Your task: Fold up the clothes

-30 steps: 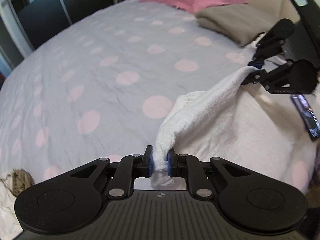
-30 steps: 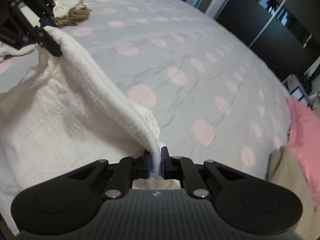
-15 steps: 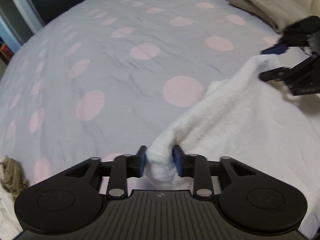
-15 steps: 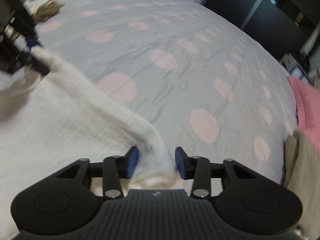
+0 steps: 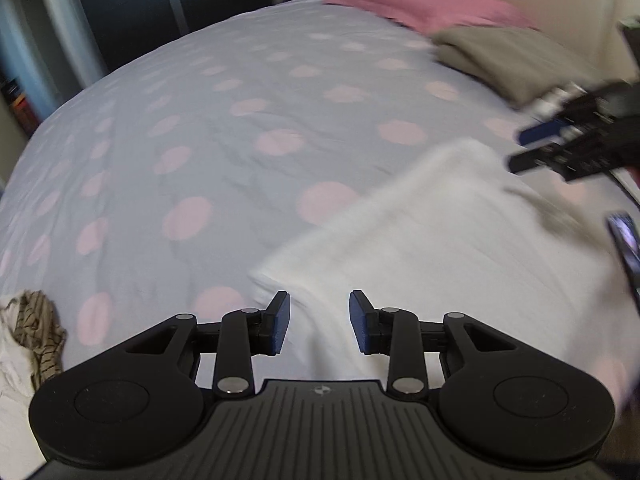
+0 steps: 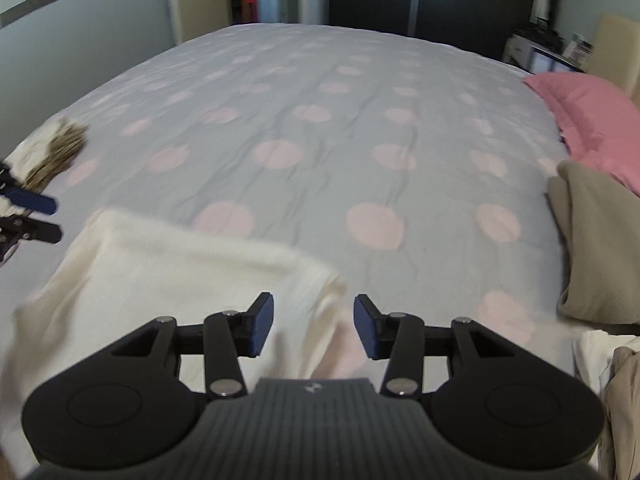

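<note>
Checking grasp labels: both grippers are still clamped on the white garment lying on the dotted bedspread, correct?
Not quite. Both wrist views show the left gripper and right gripper open, jaws apart, holding nothing. The white garment does lie on the dotted bedspread.

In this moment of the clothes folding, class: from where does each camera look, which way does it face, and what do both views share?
Left wrist: sits behind the left hand-held gripper, open, over the white garment; faces the pink pillow; right hand-held gripper at right edge.
Right wrist: sits behind the right hand-held gripper, open, looking across the dotted bedspread towards dark wardrobes; left hand-held gripper at left edge.
Shared: garment, bedspread, pillow, folded beige cloth.
</note>
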The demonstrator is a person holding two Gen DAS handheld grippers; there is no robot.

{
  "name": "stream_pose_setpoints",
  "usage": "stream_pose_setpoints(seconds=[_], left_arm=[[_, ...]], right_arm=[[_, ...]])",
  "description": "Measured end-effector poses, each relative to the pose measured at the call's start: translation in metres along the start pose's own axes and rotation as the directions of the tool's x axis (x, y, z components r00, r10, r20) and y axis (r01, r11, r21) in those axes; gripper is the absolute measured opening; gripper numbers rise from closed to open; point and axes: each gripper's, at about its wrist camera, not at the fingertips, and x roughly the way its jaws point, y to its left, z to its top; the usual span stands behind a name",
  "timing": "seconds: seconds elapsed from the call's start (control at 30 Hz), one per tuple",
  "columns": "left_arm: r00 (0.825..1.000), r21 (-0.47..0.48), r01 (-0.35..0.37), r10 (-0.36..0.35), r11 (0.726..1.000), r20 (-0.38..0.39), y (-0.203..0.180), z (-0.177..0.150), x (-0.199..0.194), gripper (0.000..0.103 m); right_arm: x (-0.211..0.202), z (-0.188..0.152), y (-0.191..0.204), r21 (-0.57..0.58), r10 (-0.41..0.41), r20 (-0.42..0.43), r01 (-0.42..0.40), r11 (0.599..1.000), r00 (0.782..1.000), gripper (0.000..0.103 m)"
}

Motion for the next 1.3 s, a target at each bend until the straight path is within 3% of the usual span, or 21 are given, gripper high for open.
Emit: stream_pose_setpoints(seconds=[0.23, 0.33, 0.4, 0.6, 0.63, 0.67, 0.7, 0.73, 0.8, 0.9, 1.13, 1.2, 1.3], left_arm=[[0.998, 0.193, 0.057, -0.064, 0.979, 0.03, -0.054, -0.038, -0.03, 0.046], [0.997, 0.258, 0.068, -0.077, 0.964, 0.022, -0.074, -0.055, -0.034, 0.048], [0.997, 0.296, 0.074, -0.078, 0.952, 0.002, -0.087, -0.066, -0.032, 0.05], [0.999, 0.469, 0.022, 0.004, 0.883, -0.053, -0.127, -0.099, -0.003, 0.05], [0.998, 0.494, 0.004, 0.026, 0.869, -0.054, -0.132, -0.103, 0.003, 0.05], [0.997, 0.515, -0.02, 0.053, 0.857, -0.051, -0.134, -0.105, 0.007, 0.05], [0.996, 0.531, -0.037, 0.074, 0.847, -0.048, -0.136, -0.107, 0.011, 0.047], [0.995, 0.536, -0.05, 0.091, 0.843, -0.05, -0.136, -0.108, 0.013, 0.044], [0.991, 0.532, -0.067, 0.119, 0.844, -0.064, -0.133, -0.107, 0.016, 0.022], [0.99, 0.515, -0.057, 0.114, 0.855, -0.079, -0.126, -0.106, 0.016, 0.013], [0.989, 0.522, -0.026, 0.098, 0.852, -0.111, -0.12, -0.11, 0.016, 0.014], [0.983, 0.487, -0.018, 0.105, 0.873, -0.151, -0.111, -0.111, 0.016, 0.022], [0.971, 0.426, -0.038, 0.134, 0.904, -0.197, -0.094, -0.113, 0.013, 0.022]], right_arm=[[-0.035, -0.039, 0.006, -0.006, 0.109, -0.039, -0.109, 0.994, 0.993, 0.049], [-0.049, -0.055, 0.008, -0.006, 0.144, -0.038, -0.144, 0.99, 0.989, 0.061], [-0.054, -0.067, 0.01, -0.017, 0.167, -0.047, -0.168, 0.986, 0.985, 0.063], [-0.047, -0.1, 0.032, -0.145, 0.185, -0.116, -0.201, 0.969, 0.976, 0.065], [-0.044, -0.104, 0.037, -0.173, 0.176, -0.125, -0.196, 0.965, 0.976, 0.064], [-0.042, -0.105, 0.04, -0.189, 0.17, -0.128, -0.192, 0.963, 0.977, 0.055], [-0.041, -0.105, 0.042, -0.202, 0.164, -0.131, -0.189, 0.961, 0.978, 0.036], [-0.039, -0.106, 0.044, -0.215, 0.159, -0.134, -0.185, 0.959, 0.978, 0.032], [-0.037, -0.105, 0.042, -0.205, 0.15, -0.156, -0.18, 0.962, 0.976, 0.026], [-0.034, -0.105, 0.038, -0.184, 0.138, -0.192, -0.174, 0.967, 0.972, 0.019], [-0.016, -0.112, 0.028, -0.118, 0.142, -0.28, -0.181, 0.976, 0.95, 0.017], [-0.016, -0.111, 0.024, -0.092, 0.154, -0.288, -0.188, 0.978, 0.945, 0.021], [-0.02, -0.111, 0.015, -0.08, 0.11, -0.322, -0.142, 0.987, 0.94, 0.028]])
